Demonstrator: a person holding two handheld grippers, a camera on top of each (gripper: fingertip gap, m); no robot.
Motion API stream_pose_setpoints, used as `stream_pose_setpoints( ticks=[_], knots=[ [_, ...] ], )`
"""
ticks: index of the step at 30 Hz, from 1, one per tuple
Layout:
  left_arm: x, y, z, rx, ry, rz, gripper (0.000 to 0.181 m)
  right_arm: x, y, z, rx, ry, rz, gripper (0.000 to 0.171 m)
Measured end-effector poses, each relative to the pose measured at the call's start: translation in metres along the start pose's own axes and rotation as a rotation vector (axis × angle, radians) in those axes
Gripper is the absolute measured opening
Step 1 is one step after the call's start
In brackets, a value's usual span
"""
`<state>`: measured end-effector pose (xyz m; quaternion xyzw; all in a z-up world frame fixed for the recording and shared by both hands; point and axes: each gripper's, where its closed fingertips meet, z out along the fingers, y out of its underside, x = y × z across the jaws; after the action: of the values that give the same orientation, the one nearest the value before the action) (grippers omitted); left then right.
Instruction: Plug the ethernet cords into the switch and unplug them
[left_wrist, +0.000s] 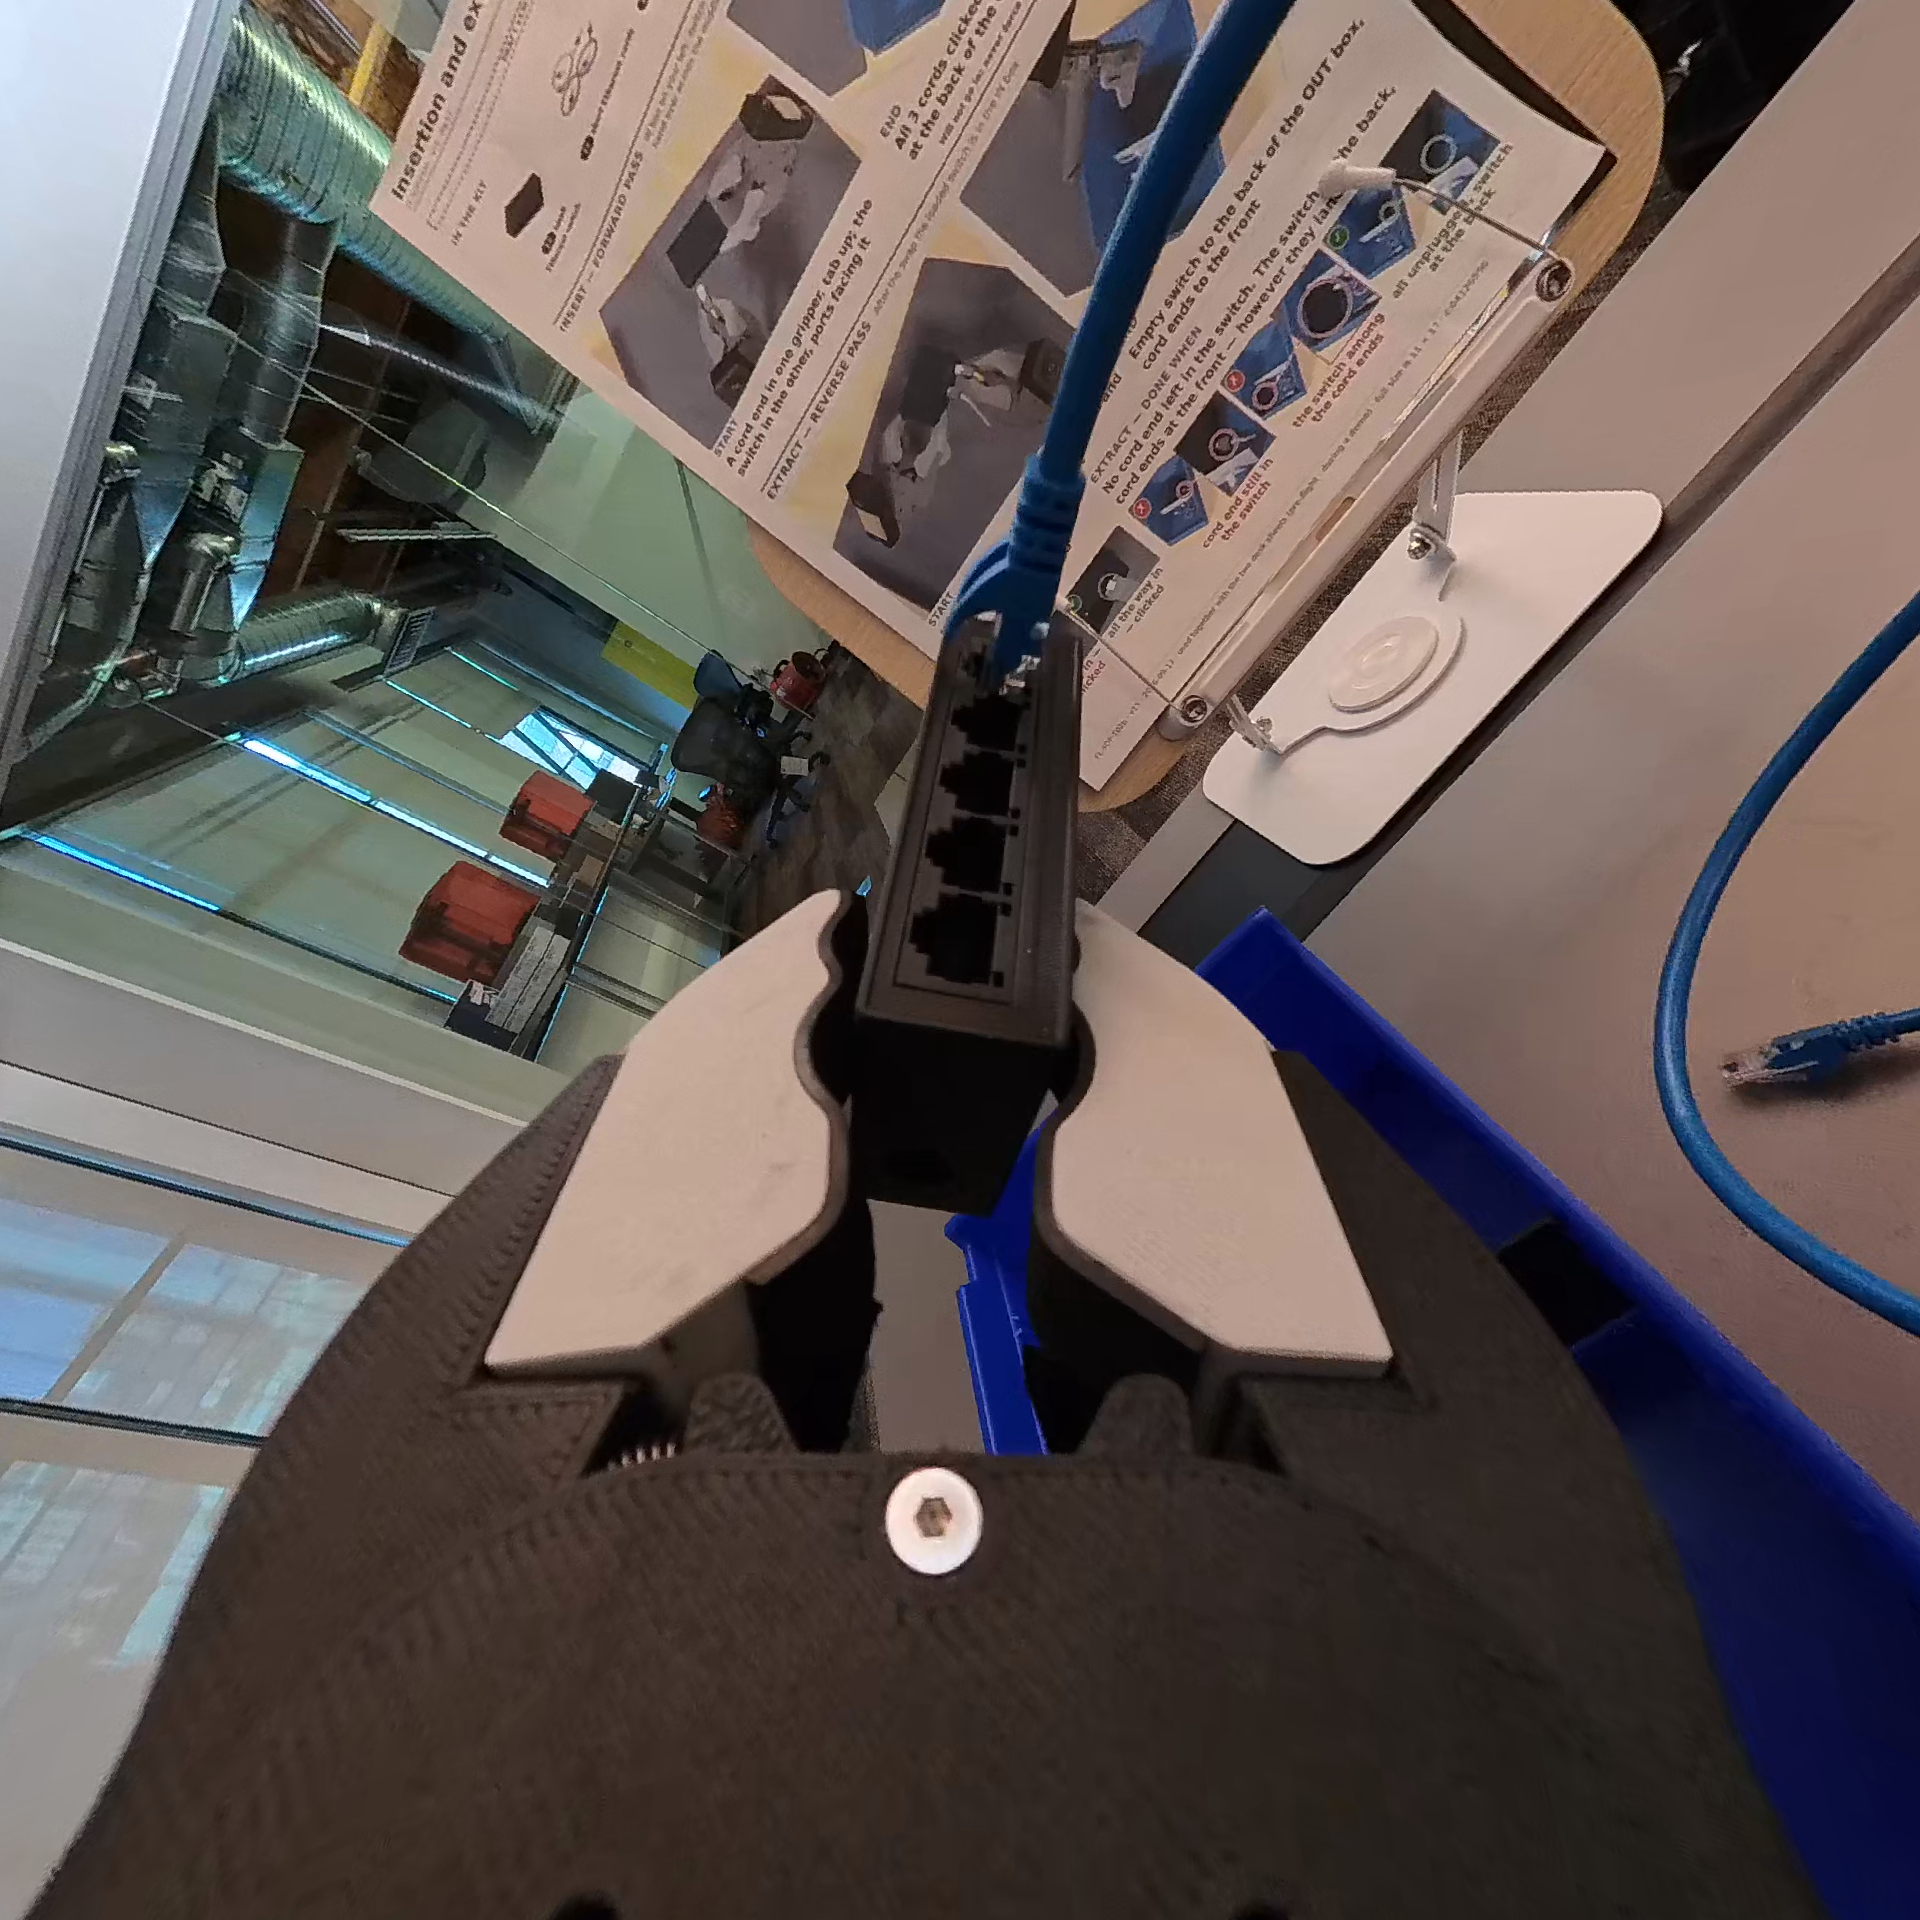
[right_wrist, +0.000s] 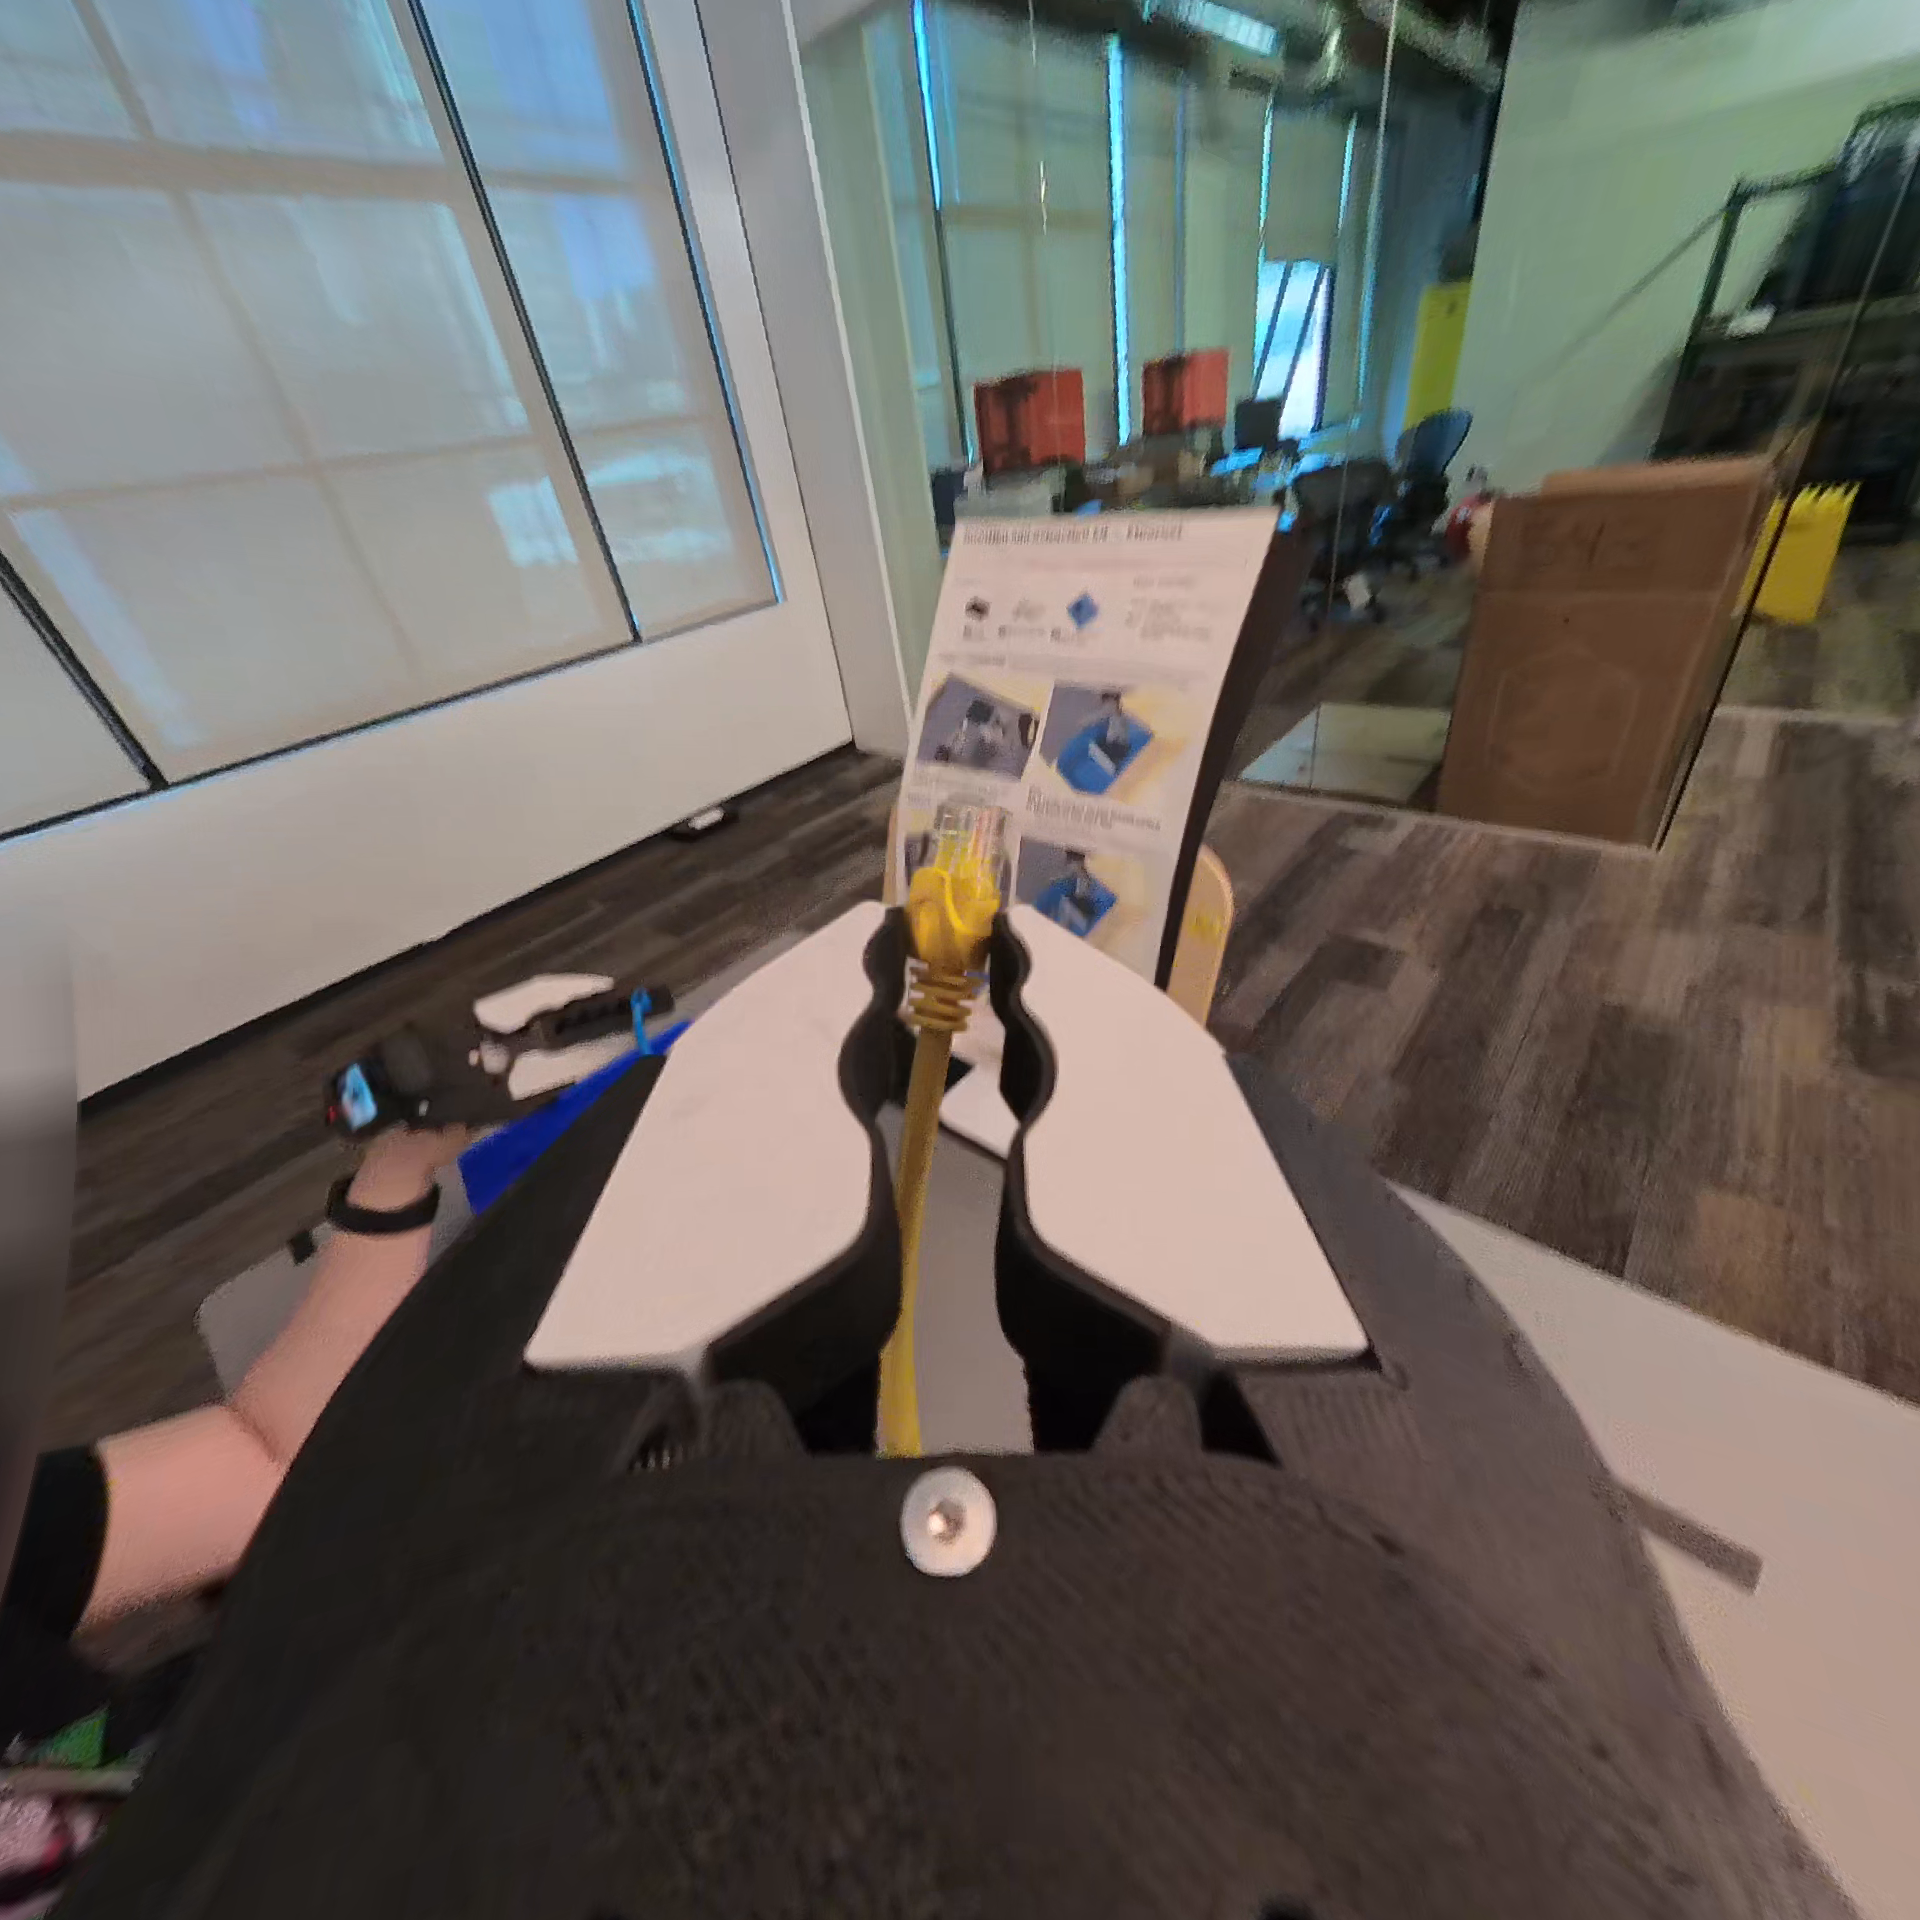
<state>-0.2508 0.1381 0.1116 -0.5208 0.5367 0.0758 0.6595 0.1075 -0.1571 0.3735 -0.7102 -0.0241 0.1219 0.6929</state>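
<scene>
My left gripper (left_wrist: 961, 1013) is shut on the black ethernet switch (left_wrist: 971, 883) and holds it in the air with its row of ports facing up. A blue ethernet cord (left_wrist: 1112, 312) is plugged into the farthest port; the nearer ports are empty. A second blue cord end (left_wrist: 1808, 1055) lies loose on the grey table. My right gripper (right_wrist: 943, 935) is shut on the yellow ethernet cord (right_wrist: 920, 1164) just behind its clear plug (right_wrist: 971, 831), which points forward. The left gripper with the switch (right_wrist: 561, 1023) shows far left in the right wrist view.
A blue plastic bin (left_wrist: 1558, 1299) sits below the left gripper. An instruction sheet on a white stand (left_wrist: 1434, 665) stands at the table's far edge, also in the right wrist view (right_wrist: 1081, 717). A person's arm (right_wrist: 312, 1351) holds the left gripper. A cardboard box (right_wrist: 1600, 644) stands on the floor. The gap from one gripper's tips to the other's is roughly 55 cm.
</scene>
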Motion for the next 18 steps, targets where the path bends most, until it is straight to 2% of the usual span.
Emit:
stream_pose_setpoints(
  ticks=[3,7,14,18],
  knots=[
    [-0.001,-0.001,-0.001,0.005,0.000,-0.005,0.031,0.014,0.051,0.010,-0.137,0.010,0.030,0.017],
    [-0.001,0.000,-0.001,0.005,0.001,-0.009,0.031,0.020,0.140,0.025,-0.356,-0.021,0.069,0.017],
    [0.001,-0.001,0.000,0.004,0.006,-0.001,0.031,0.038,0.330,0.040,-0.758,0.000,0.166,0.017],
    [0.002,-0.002,0.000,0.003,0.009,0.004,0.031,0.056,0.419,0.044,-0.889,0.075,0.131,0.018]
  ],
)
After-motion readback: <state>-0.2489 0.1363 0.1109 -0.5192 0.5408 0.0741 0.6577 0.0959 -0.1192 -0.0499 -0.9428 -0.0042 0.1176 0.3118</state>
